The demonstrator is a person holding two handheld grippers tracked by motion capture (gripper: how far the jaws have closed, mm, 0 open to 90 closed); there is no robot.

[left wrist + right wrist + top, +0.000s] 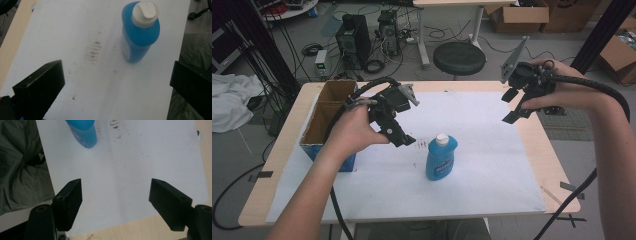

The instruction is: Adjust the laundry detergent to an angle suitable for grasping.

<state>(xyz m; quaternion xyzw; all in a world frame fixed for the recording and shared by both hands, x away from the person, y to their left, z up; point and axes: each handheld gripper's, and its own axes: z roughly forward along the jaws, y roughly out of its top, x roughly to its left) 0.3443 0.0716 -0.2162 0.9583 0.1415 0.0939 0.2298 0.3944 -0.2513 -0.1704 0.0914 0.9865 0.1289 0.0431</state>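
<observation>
Two grippers hang over a white sheet (492, 165) on a table (557, 165) in the high view, each in a person's hand. A blue bottle (441, 159) with a white cap (441, 139) stands upright near the middle of the sheet, free of both tools. Left gripper (404, 136) hovers just beside the bottle's upper left, jaws spread and pointed down toward it, likely lined up for a grab. Right gripper (511, 106) is held high and well apart toward the far right corner, jaws also spread and empty, seemingly kept out of the way. An open box (328, 117) sits at the table's left edge (a probable destination for the bottle, though that is a guess).

From the left gripper view, the two black jaws stand wide apart at the bottom corners with nothing between them. The bottle (140, 35) stands ahead, nearer the right-hand jaw, its cap (145, 13) turned toward the camera; faint brown smudges (93, 51) mark the sheet (62, 37) beside it.

From the right gripper view, the jaws are again parted and bare over the sheet (150, 157). Only the bottle's lower part (86, 133) enters at the top edge, well apart from the jaws, which suits a tool waiting its turn.
</observation>
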